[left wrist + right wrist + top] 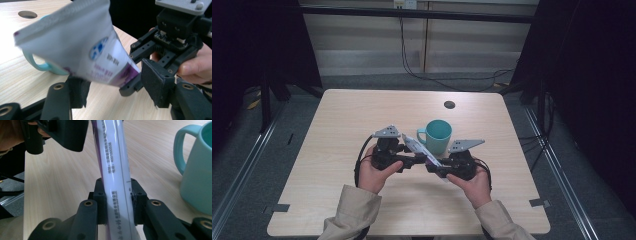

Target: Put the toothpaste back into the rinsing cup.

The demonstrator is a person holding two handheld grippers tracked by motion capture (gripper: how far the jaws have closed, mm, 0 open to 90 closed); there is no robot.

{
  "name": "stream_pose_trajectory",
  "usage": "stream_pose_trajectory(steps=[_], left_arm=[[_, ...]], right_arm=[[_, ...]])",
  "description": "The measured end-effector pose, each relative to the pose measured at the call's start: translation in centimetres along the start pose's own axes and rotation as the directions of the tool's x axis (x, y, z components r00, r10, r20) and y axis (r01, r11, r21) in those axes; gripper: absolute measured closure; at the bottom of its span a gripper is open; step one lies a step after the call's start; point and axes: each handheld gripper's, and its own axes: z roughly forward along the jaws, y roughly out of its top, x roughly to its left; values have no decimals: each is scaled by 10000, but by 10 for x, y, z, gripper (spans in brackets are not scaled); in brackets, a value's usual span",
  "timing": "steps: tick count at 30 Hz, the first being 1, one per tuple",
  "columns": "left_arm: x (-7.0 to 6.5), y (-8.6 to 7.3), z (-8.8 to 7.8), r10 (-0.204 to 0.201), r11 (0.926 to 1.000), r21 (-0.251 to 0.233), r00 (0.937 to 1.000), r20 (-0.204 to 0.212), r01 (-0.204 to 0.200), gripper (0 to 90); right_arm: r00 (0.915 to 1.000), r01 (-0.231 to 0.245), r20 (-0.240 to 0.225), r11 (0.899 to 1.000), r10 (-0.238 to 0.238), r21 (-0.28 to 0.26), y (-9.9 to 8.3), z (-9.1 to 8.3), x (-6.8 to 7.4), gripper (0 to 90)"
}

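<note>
A white and purple squeeze tube point(419, 148) hangs just above the table, in front of a teal mug point(437, 135). My right gripper point(432, 167) is shut on its purple end. In the right gripper view, the pads point(117, 197) press both sides of the tube point(112, 157). My left gripper point(412, 159) sits at the tube's middle with its jaws apart. In the left gripper view, the tube point(82, 47) lies over the left pad, and a gap separates it from the right pad point(157, 82). Its flat crimped end points up and left.
The wooden table point(362, 115) has a round cable hole point(449, 104) at the back. The mug point(197, 175) stands close to the right gripper, handle toward the tube. Dark curtains and rails flank the table.
</note>
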Motion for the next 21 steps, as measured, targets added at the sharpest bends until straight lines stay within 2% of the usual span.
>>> stream_pose_trajectory(steps=[4, 6, 7, 16, 19, 21], left_arm=[[2, 0, -2, -115, 9998, -177, 9999, -78, 114, 439], [3, -1, -2, -351, 9986, -385, 9994, -34, 350, 442], [3, -1, -2, -313, 9986, -438, 9994, -132, 307, 451], [4, -4, -4, -780, 9919, -1018, 9969, -105, 765, 503], [4, -4, -8, -1046, 9850, -1371, 9944, 112, 1052, 575], [2, -3, -10, -996, 9830, -1529, 9948, 193, 1014, 631]], right_arm=[[10000, -29, -67, 10000, 29, -1, 0, 3, 3, 721], [9998, -125, -143, 9999, 124, -66, 1, 4, 4, 721], [9999, -87, -97, 10000, 87, -38, 1, 4, 4, 721], [9998, -104, -144, 9999, 103, -61, 2, 9, 8, 722], [9996, -160, -244, 9997, 156, -172, 2, 11, 9, 719], [9987, -321, -417, 9990, 308, -322, 2, 12, 10, 712]])
